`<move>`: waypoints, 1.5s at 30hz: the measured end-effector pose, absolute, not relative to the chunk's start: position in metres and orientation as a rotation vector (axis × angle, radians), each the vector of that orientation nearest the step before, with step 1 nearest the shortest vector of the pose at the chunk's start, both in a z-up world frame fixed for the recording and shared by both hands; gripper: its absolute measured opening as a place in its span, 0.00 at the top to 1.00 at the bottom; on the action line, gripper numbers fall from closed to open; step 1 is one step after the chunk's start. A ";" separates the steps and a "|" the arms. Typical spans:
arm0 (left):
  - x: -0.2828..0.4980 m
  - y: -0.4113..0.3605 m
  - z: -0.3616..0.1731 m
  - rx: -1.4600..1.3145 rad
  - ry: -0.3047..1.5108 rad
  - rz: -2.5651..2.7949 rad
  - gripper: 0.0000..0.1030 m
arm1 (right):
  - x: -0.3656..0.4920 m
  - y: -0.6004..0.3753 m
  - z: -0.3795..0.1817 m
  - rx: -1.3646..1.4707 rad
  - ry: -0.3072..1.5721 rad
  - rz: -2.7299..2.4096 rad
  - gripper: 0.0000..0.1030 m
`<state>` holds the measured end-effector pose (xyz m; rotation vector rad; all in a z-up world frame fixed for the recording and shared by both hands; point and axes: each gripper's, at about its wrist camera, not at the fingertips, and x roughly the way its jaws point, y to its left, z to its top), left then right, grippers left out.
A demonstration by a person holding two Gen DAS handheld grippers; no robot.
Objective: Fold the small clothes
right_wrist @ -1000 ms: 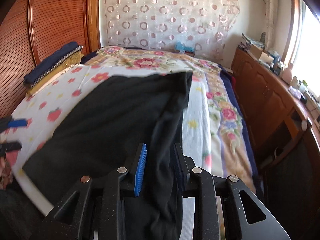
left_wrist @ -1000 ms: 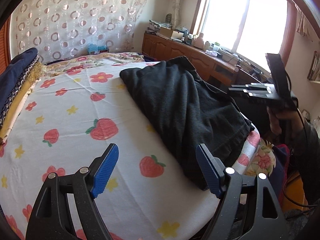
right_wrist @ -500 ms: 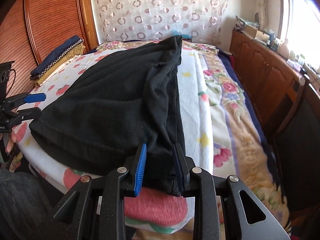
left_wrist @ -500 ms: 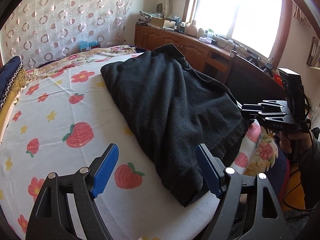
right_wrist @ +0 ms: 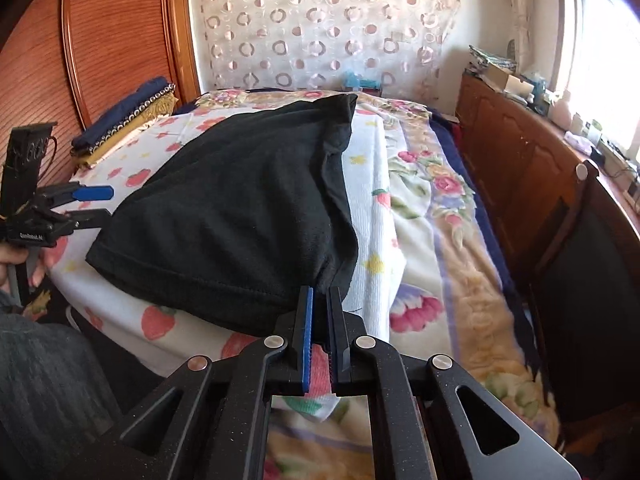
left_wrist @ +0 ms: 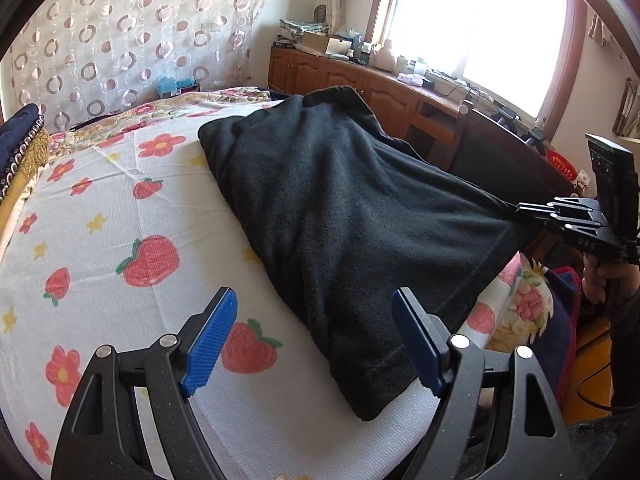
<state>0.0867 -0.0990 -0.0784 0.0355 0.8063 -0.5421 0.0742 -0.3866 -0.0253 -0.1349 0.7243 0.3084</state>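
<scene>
The cloth [right_wrist: 240, 208] has been dragged nearer; right gripper [right_wrist: 319, 300] pinches its corner, left gripper [left_wrist: 316, 344] gapes wide above the bed [left_wrist: 120, 200].

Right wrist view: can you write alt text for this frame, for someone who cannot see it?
The right gripper, jaws nearly closed, pinches the near corner of a black garment spread on a bed with a strawberry-print sheet. At far left the left gripper hovers open beside the garment's other near corner. Folded clothes sit stacked against a wooden headboard.
</scene>
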 end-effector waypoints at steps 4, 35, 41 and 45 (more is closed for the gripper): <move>0.087 -0.098 -0.083 0.041 0.822 -0.537 0.22 | 0.081 -0.383 -0.025 -0.129 0.715 0.306 0.91; 0.088 -0.092 -0.095 0.006 0.849 -0.511 0.22 | 0.154 -0.371 -0.028 -0.114 0.675 0.214 0.77; 0.087 -0.092 -0.097 -0.001 0.867 -0.522 0.22 | 0.112 -0.375 -0.045 -0.116 0.708 0.255 0.57; 0.084 -0.089 -0.096 -0.022 0.872 -0.554 0.23 | 0.091 -0.383 -0.055 -0.108 0.740 0.268 0.50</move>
